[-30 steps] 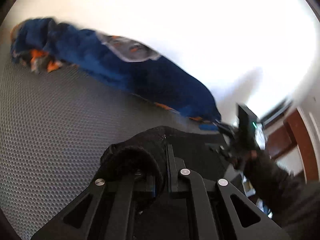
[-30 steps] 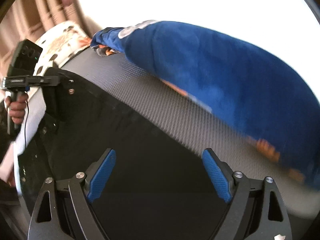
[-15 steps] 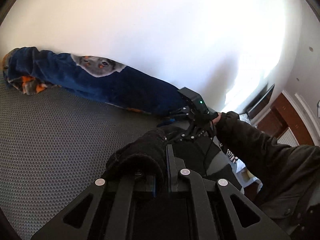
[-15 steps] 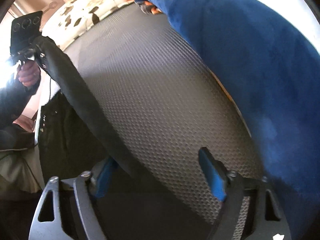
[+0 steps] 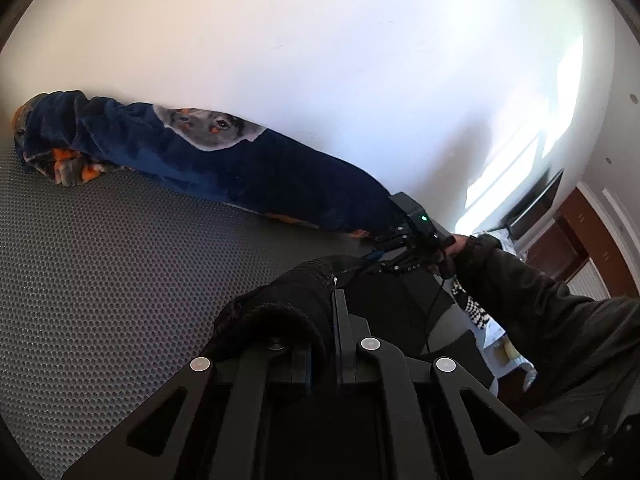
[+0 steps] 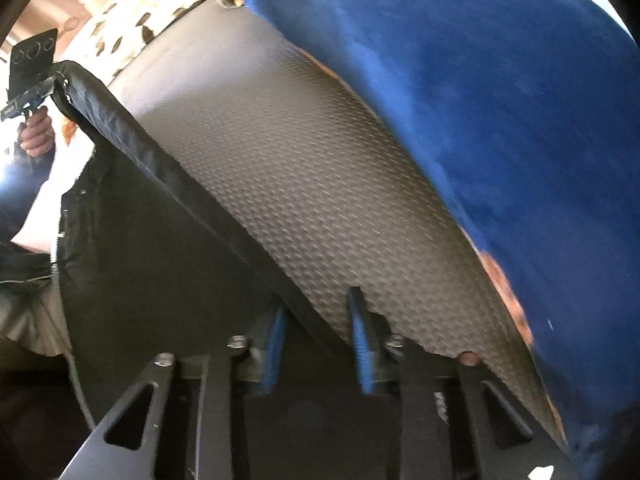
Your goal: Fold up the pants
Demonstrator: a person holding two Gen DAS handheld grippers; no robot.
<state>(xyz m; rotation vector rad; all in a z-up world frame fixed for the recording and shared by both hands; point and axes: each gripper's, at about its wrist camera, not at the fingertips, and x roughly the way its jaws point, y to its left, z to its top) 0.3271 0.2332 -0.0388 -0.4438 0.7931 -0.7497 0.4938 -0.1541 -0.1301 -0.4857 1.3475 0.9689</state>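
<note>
Left wrist view: left gripper clamped tight on black pants over grey textured mat; blue blanket along the wall. Right wrist view: right gripper jaws closing around the pants' taut edge, pads apparently not yet pressing; pants stretch up to the left gripper.

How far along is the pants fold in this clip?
Early. Done: the left gripper is shut on one end of the black pants, lifted off the grey textured mat. In hand: the right gripper jaws are closing around the same edge farther along, which runs taut between both. Left: no fold is laid on the mat yet. The blue blanket lies beside.
</note>
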